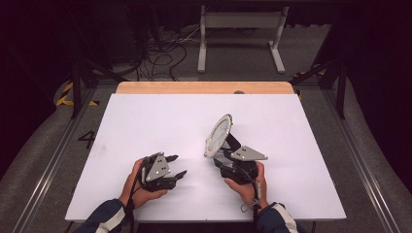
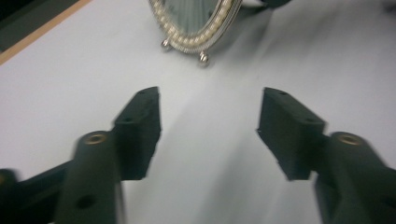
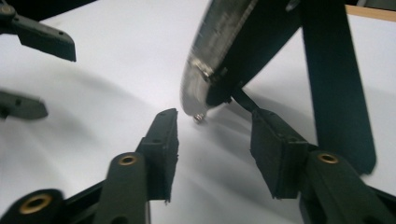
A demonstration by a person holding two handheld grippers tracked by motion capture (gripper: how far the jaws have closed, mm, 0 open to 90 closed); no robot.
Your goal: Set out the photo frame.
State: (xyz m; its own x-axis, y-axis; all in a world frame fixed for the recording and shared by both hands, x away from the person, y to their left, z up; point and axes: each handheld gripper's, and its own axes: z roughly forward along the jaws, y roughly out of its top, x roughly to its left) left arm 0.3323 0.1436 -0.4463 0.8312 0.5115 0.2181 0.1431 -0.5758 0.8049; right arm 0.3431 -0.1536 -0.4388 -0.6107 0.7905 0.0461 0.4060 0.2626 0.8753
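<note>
**Oval Mirror Standing on White Table, Both Grippers With Jaws Spread**

**Work surface.** In the high view, a white table top [image 1: 160, 121] occupies the centre of the frame. A strip of bare wood [image 1: 204, 88] runs along its far edge. The white surface carries only the mirror and the two grippers.

**Object.** An oval mirror [image 1: 218, 135] with a silver, beaded rim stands right of centre in the high view, tilted back on a dark rear prop. In the left gripper view, the lower rim and two small ball feet [image 2: 203, 57] appear at top centre, resting on the table. In the right gripper view, the rim edge and dark backing [image 3: 219, 56] fill the upper centre, with the prop leg [image 3: 338, 84] at the right.

**Left gripper** [image 1: 176, 166]. Located at lower centre-left of the high view, held in the person's left hand [image 1: 138, 187]. Jaws are spread wide, nothing between them, and well apart from the mirror.

**Right gripper** [image 1: 217, 162]. Located at lower centre-right, held in the right hand [image 1: 248, 187], just behind the mirror's base. Jaws are spread, near the lower rim without gripping it.

**Room.** Grey carpeted floor [image 1: 43, 145] surrounds the table. At the top of the high view: loose black cables [image 1: 163, 56] at upper left, a white metal frame [image 1: 240, 34] at upper centre. Yellow-and-black hazard tape [image 1: 65, 94] lies at the left. Dark surroundings close the frame sides.
</note>
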